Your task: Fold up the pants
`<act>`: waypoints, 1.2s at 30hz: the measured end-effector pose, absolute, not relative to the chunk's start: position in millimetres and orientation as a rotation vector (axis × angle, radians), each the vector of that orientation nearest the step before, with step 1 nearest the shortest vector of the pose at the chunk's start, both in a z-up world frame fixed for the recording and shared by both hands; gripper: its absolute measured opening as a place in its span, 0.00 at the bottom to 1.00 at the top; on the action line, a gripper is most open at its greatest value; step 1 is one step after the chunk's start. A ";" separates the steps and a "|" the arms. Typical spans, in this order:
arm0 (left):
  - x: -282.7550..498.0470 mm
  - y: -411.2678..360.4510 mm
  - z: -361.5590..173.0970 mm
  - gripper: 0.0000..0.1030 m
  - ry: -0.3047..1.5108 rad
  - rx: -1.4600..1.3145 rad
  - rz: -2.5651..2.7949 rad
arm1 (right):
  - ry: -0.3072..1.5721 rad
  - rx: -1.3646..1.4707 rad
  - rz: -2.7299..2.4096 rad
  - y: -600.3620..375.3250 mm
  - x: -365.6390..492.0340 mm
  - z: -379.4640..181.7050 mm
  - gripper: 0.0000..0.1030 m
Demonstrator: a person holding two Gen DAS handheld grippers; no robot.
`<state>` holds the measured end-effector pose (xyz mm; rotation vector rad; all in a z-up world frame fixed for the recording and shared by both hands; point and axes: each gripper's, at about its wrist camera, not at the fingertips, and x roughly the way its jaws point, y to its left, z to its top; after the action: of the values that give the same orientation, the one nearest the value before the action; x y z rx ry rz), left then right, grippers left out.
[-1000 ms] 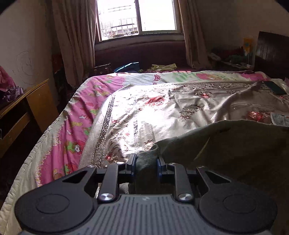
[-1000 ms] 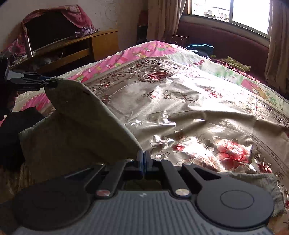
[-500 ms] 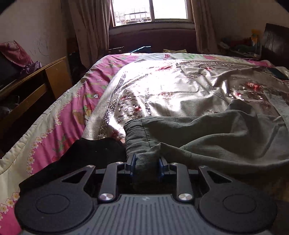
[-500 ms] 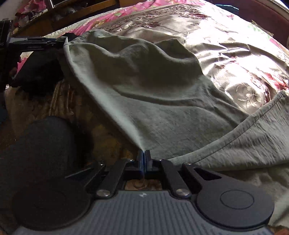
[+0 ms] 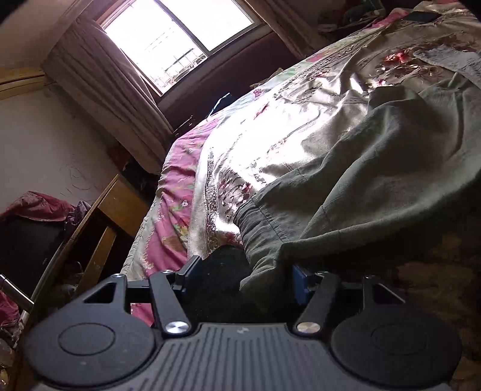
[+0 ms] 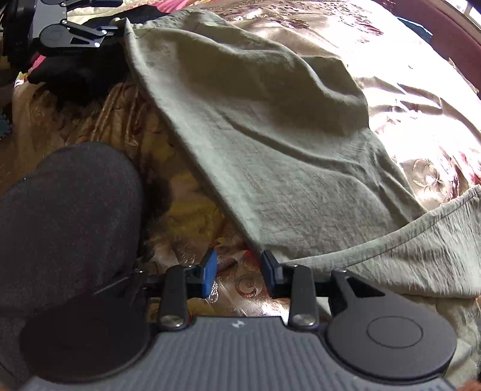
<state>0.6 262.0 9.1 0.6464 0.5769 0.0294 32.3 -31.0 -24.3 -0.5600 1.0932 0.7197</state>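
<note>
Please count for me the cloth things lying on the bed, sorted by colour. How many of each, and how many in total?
Olive-green: 1, the pants
Black: 1, a dark garment beside the waistband
Gold floral: 1, the satin bedspread
Pink floral: 1, the quilt beneath it
Total: 4

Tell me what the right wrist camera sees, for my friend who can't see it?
Olive-green pants lie spread on a shiny floral bedspread. The right tongs, just opened, have let their edge go. At top left, the left tongs sit by the waistband corner.
</note>
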 end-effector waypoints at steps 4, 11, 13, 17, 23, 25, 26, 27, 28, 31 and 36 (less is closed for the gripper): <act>-13.0 256.7 6.7 0.73 0.513 0.752 0.063 | 1.019 -0.563 0.739 -16.5 28.4 -4.9 0.32; 2.0 245.7 -6.7 0.71 0.525 0.842 0.021 | 0.728 -0.662 0.851 72.1 39.2 -3.2 0.42; 9.7 246.4 -1.8 0.61 0.519 0.834 0.028 | 0.691 -0.667 0.860 95.7 44.7 -14.5 0.44; 21.8 251.0 8.7 0.39 0.505 0.810 0.026 | 0.684 -0.595 0.833 133.7 67.4 -29.0 0.40; 21.0 248.3 10.7 0.28 0.501 0.863 -0.046 | 0.698 -0.550 0.818 136.3 86.6 -12.0 0.00; 11.2 248.9 15.0 0.29 0.481 0.853 -0.074 | 0.693 -0.541 0.844 128.9 84.3 -6.1 0.01; 7.6 250.1 16.6 0.38 0.487 0.847 -0.088 | 0.692 -0.538 0.858 126.5 82.0 -5.7 0.01; 4.0 250.3 16.8 0.46 0.486 0.853 -0.096 | 0.693 -0.553 0.857 127.9 81.2 -6.5 0.04; -1.3 249.1 15.1 0.66 0.471 0.884 -0.098 | 0.693 -0.569 0.857 128.4 78.7 -8.3 0.05; -17.1 242.1 2.8 0.91 0.434 1.024 -0.134 | 0.689 -0.645 0.879 130.2 63.8 -18.3 0.08; -22.6 225.9 -14.2 0.91 0.421 1.142 -0.201 | 0.662 -0.711 0.904 130.0 47.6 -26.5 0.34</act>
<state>-22.6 225.9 -14.2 1.1419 0.4212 -0.2008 47.6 130.0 -26.5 -0.7113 0.6617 0.9042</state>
